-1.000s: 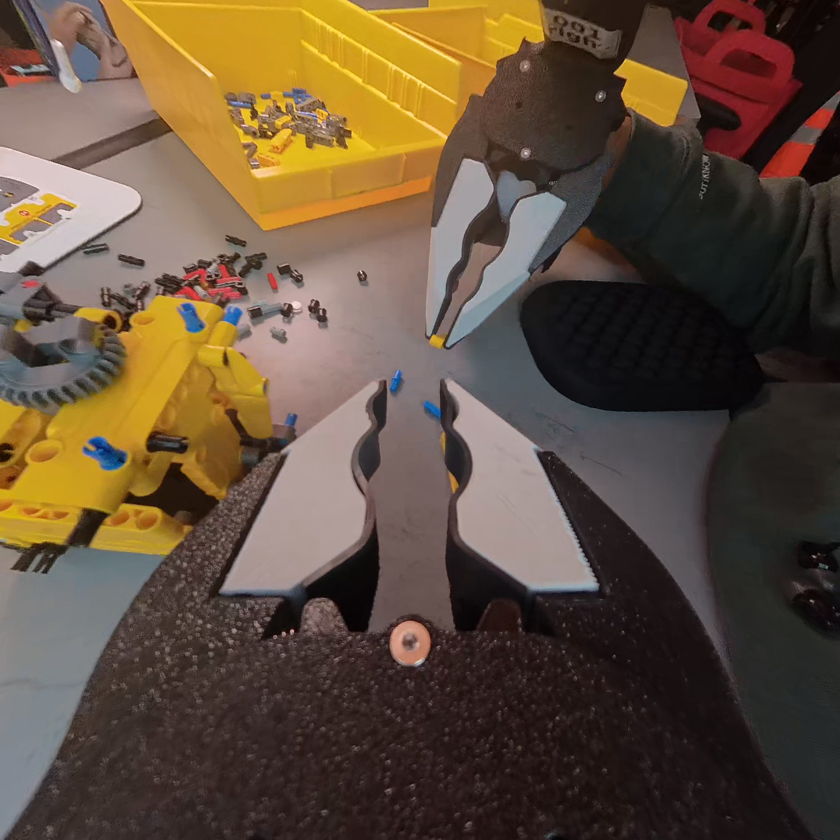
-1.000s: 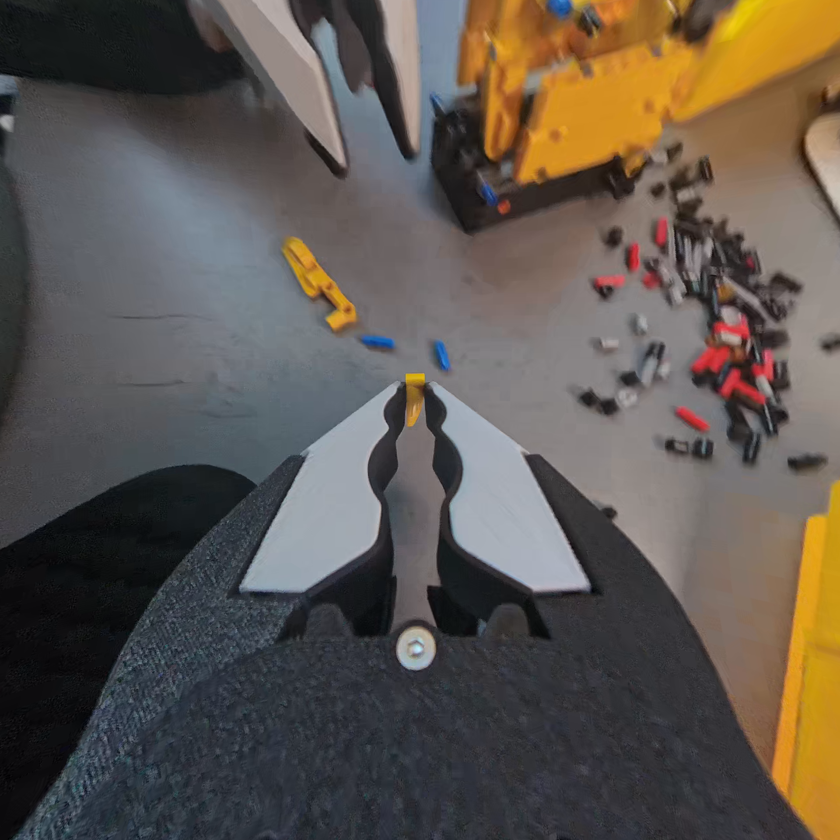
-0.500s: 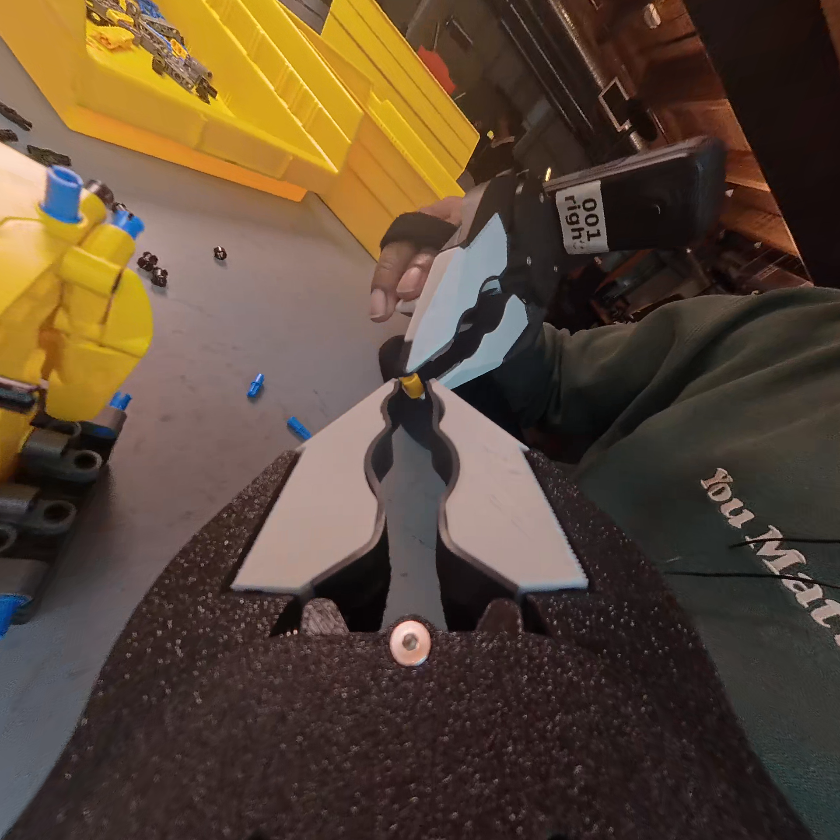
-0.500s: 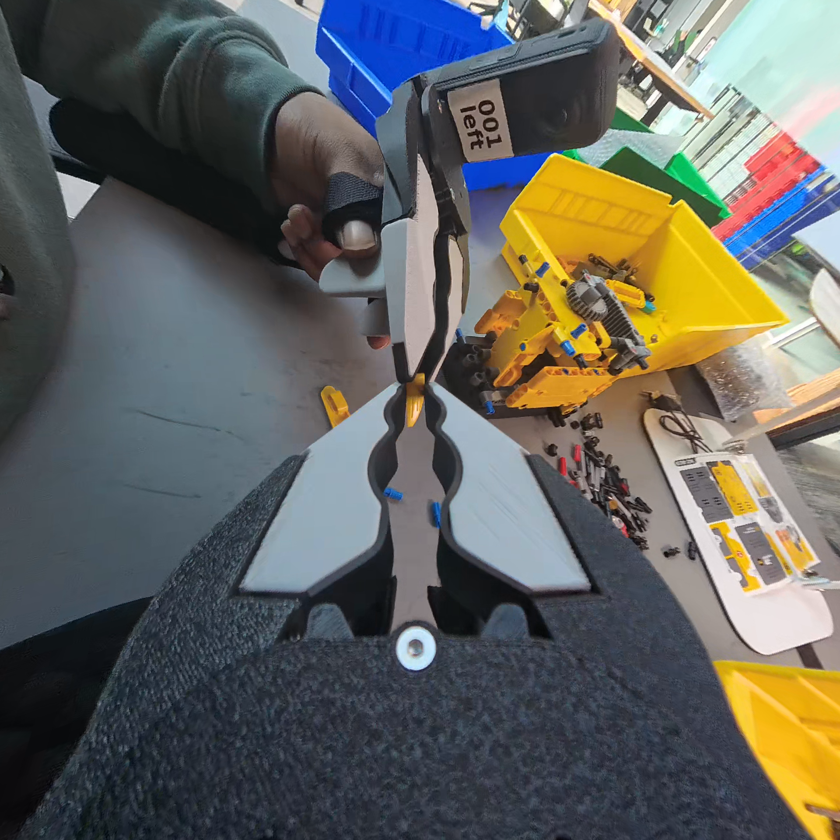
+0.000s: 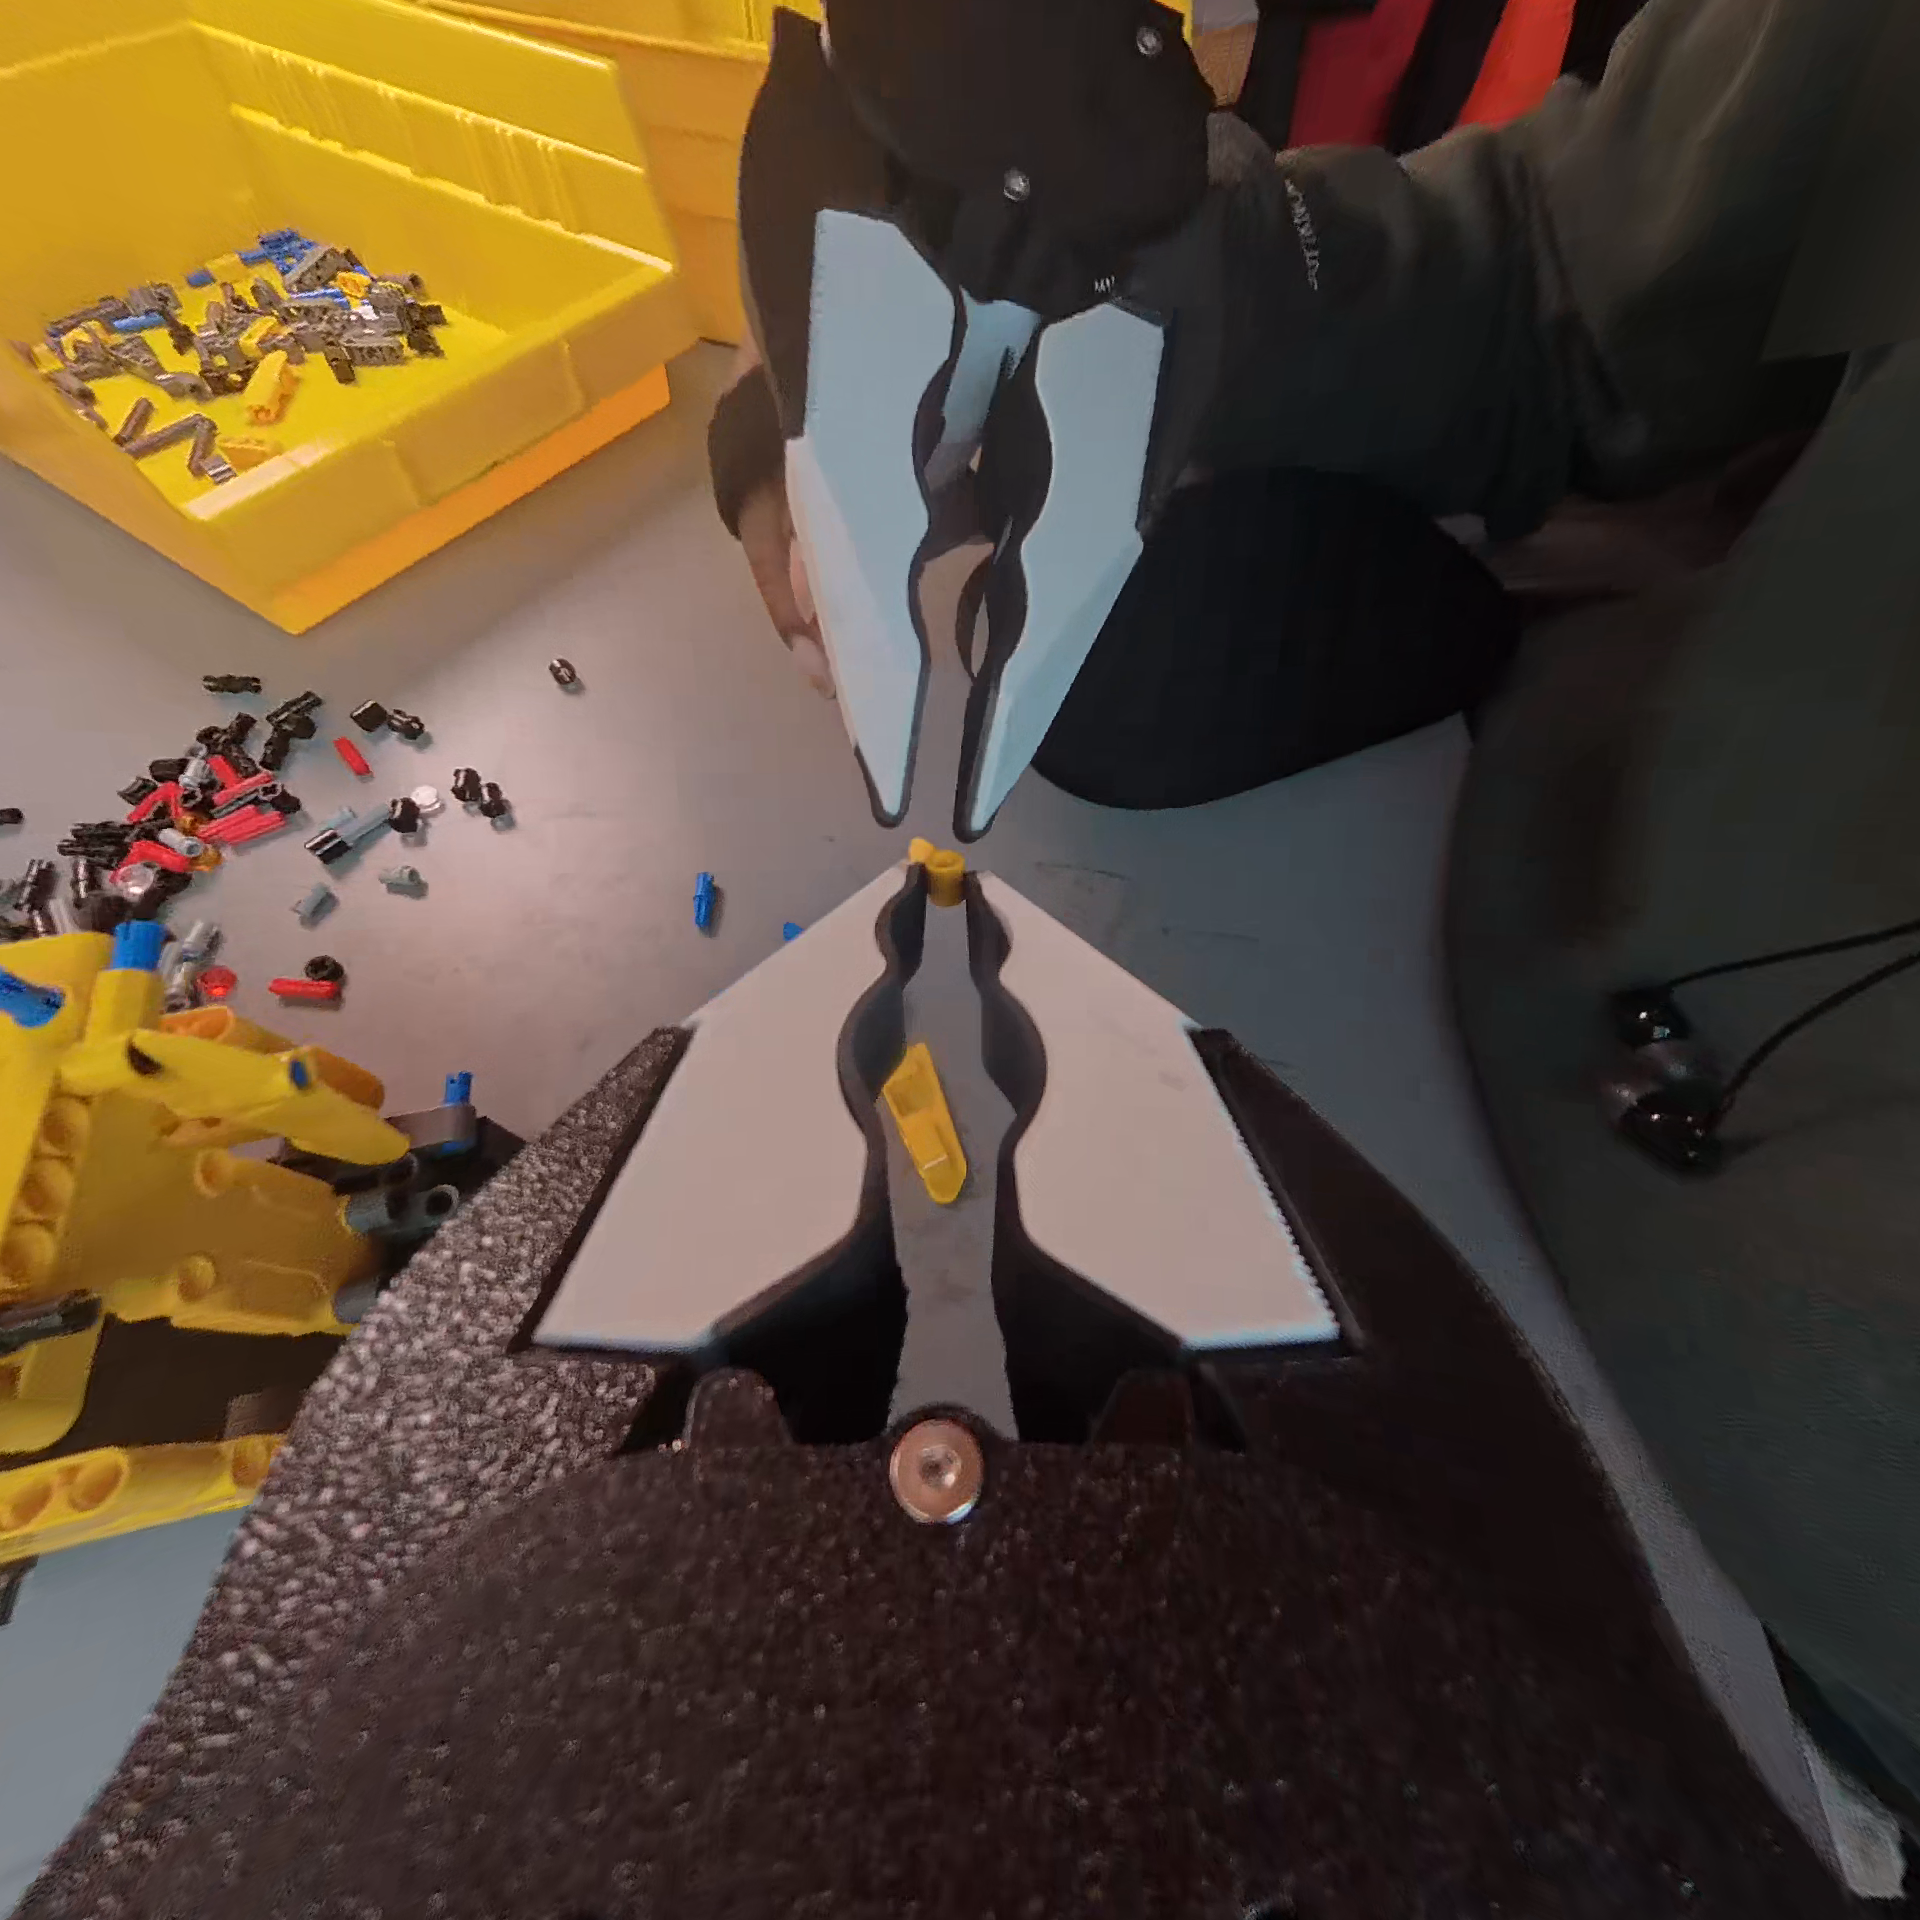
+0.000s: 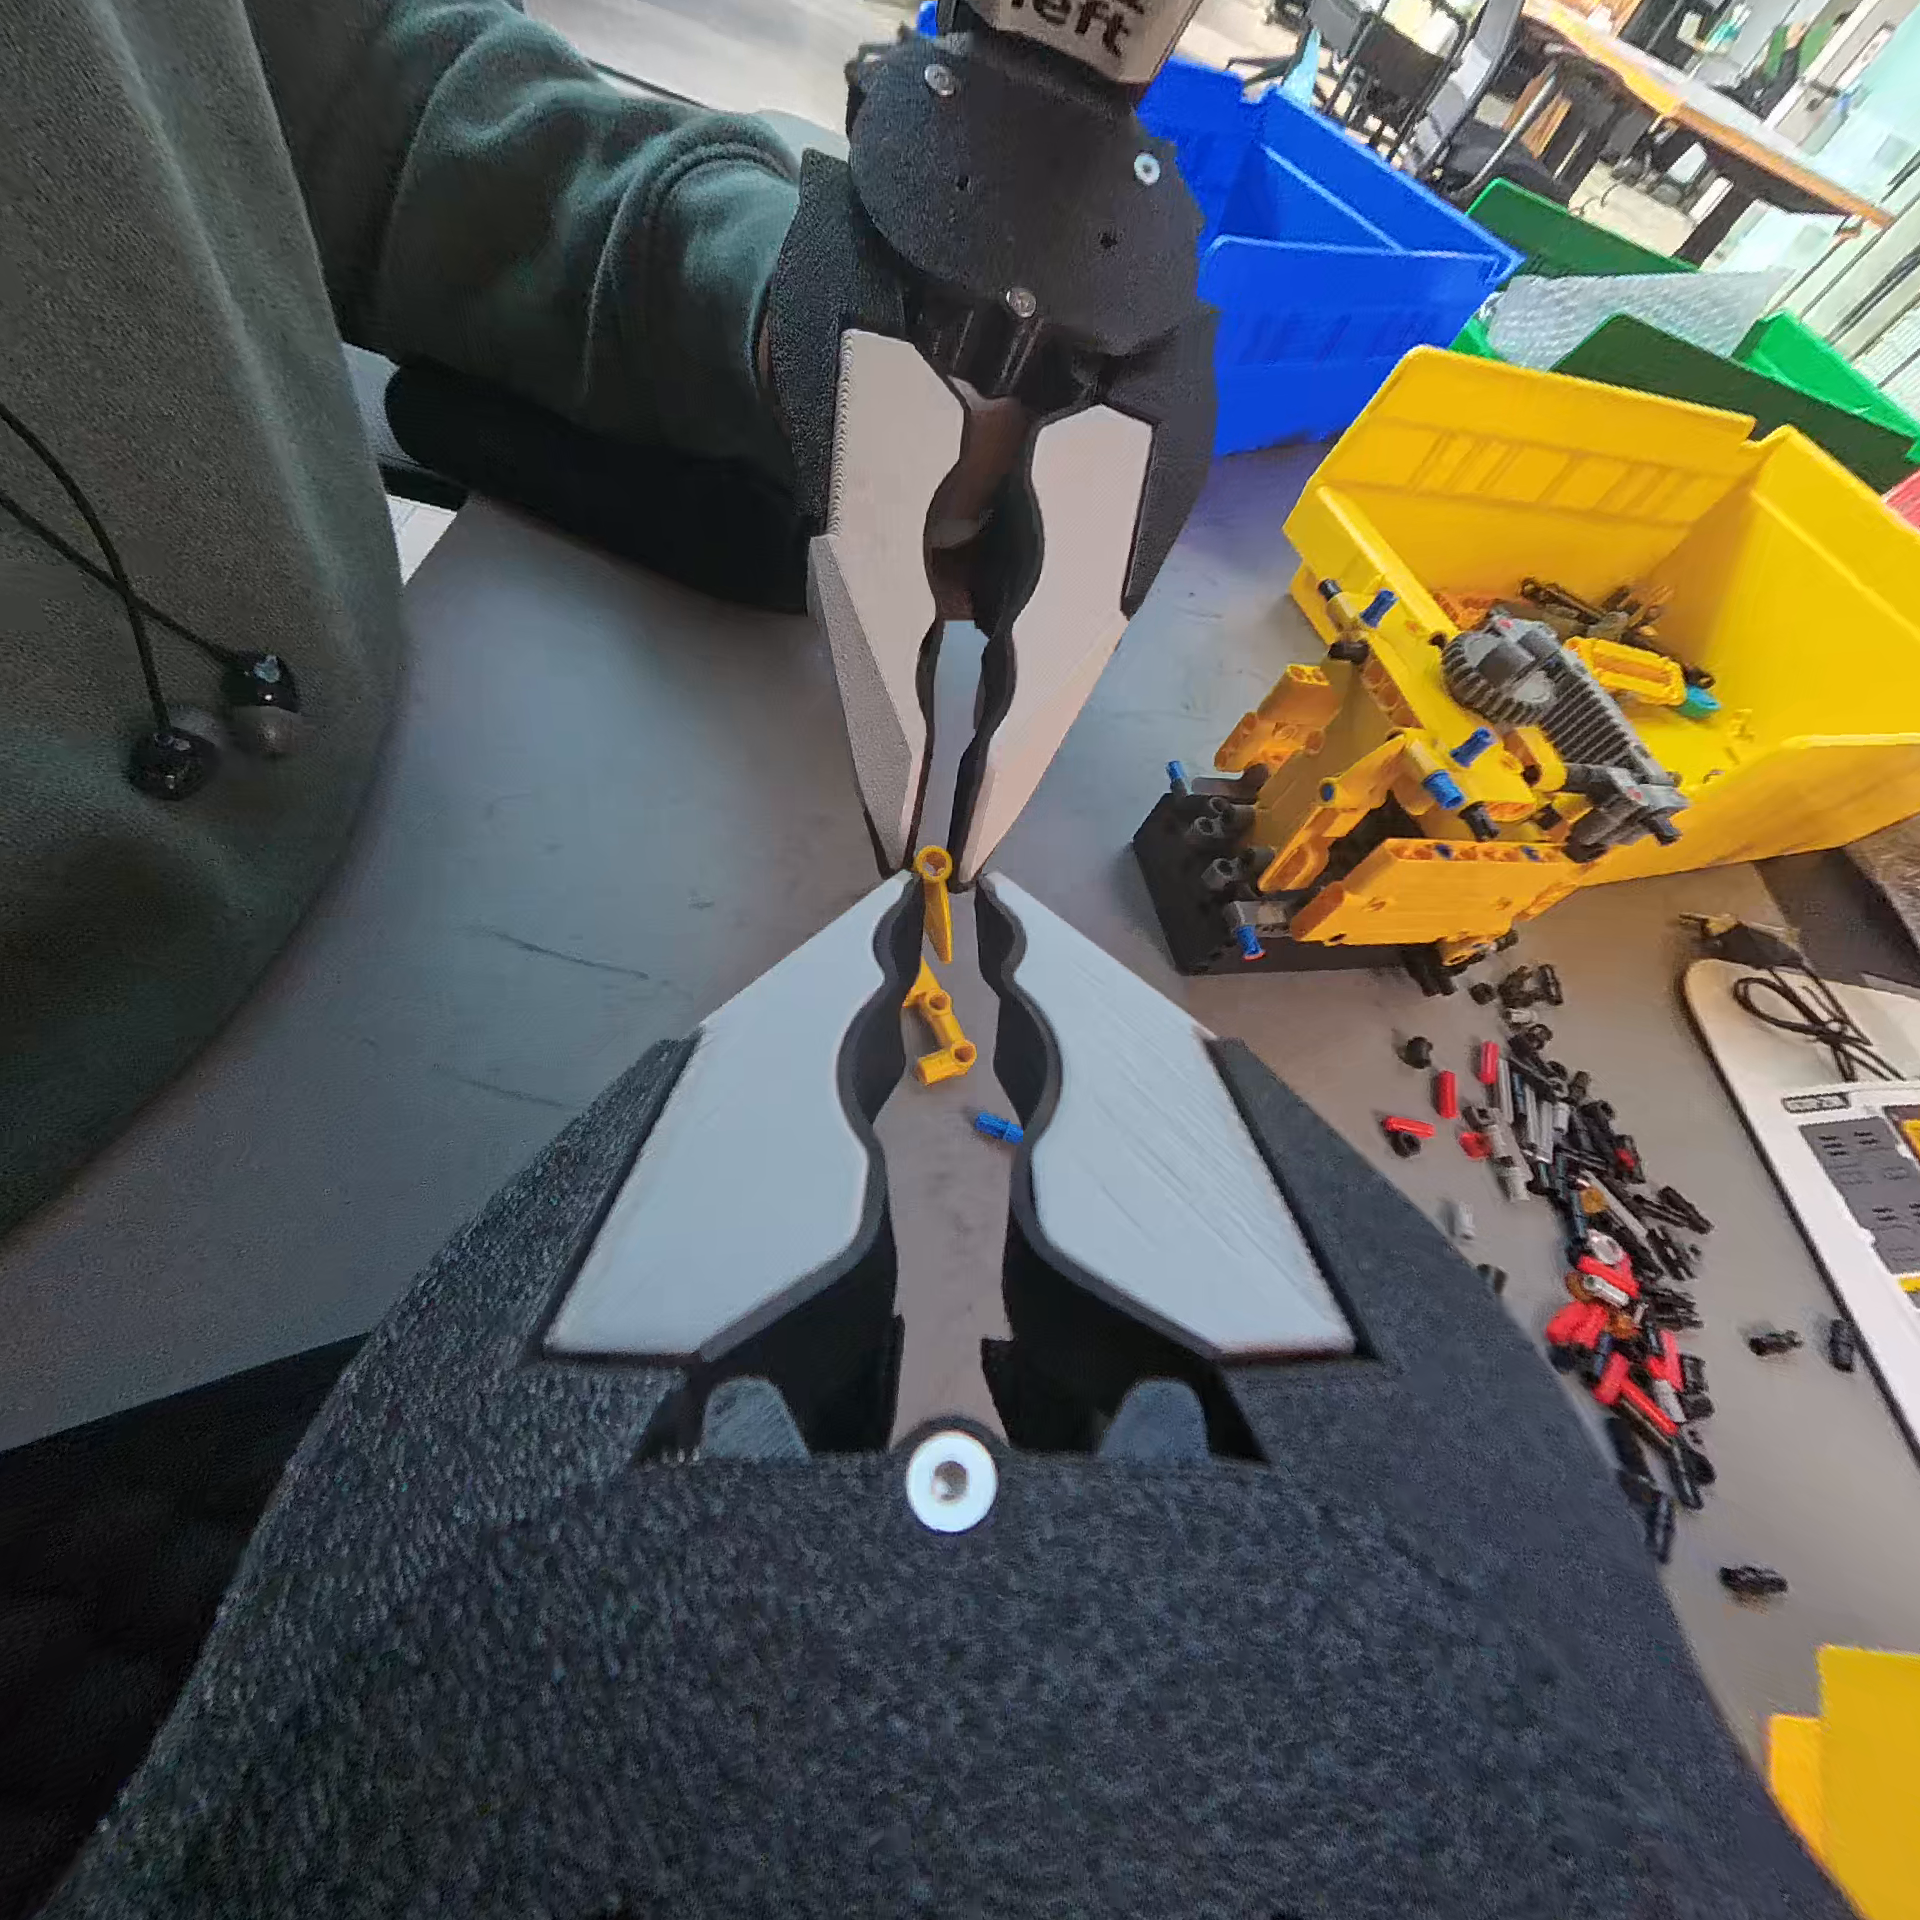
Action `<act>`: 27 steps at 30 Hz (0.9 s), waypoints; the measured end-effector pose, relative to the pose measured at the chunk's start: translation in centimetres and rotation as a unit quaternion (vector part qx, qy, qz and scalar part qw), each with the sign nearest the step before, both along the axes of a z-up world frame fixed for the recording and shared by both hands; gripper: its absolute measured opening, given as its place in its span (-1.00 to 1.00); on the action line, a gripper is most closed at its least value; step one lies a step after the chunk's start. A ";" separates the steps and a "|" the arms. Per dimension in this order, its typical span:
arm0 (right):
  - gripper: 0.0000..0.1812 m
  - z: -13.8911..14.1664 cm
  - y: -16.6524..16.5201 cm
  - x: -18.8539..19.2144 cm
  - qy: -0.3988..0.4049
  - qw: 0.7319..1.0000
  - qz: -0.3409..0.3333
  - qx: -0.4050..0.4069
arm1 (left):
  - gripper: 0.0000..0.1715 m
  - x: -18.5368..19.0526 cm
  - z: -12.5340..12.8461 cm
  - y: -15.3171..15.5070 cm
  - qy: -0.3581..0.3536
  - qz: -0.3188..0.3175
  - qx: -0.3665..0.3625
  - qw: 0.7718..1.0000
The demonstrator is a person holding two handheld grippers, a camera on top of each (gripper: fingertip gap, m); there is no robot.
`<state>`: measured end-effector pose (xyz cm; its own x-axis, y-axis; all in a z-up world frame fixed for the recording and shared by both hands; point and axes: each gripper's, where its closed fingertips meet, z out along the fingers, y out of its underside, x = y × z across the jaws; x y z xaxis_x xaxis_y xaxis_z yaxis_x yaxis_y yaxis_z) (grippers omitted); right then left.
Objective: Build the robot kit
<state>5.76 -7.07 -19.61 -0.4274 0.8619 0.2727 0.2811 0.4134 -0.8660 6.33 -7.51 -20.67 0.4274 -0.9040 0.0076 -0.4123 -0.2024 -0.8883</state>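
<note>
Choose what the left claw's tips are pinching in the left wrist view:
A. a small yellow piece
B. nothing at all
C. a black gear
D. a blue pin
A: the left claw has its tips closed on a small yellow piece, while the right claw sits just above it with its tips slightly apart.

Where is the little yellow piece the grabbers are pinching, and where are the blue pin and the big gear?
Little yellow piece (image 6: 932, 865): right wrist view, on its ring end.
Blue pin (image 6: 997, 1126): right wrist view, on its middle.
Big gear (image 6: 1488, 661): right wrist view, on its toothed rim.
</note>
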 end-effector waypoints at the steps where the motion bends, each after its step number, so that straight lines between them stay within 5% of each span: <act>1: -0.90 -0.3 -0.2 0.0 -0.007 1.000 0.003 0.000 | -0.93 0.2 -0.2 -0.2 0.008 -0.005 0.003 1.000; 13: -0.92 -3.2 1.0 0.9 -0.101 0.995 -0.015 -0.001 | -0.92 0.1 -2.1 0.2 0.054 0.001 0.008 0.999; 17: -0.85 -5.7 3.6 1.2 -0.155 0.986 -0.066 0.006 | -0.92 0.6 -3.4 -0.7 0.067 -0.022 -0.029 0.997; 27: -0.78 -7.6 4.2 0.5 -0.200 0.978 -0.059 -0.029 | -0.92 0.6 -6.7 -1.6 0.132 -0.037 -0.081 0.987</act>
<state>6.23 -2.83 -27.17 -0.3865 0.9207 0.0531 0.6441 0.3107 -0.6990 6.88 -9.06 -27.39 0.3666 -0.9289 0.0521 -0.6435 -0.2936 -0.7069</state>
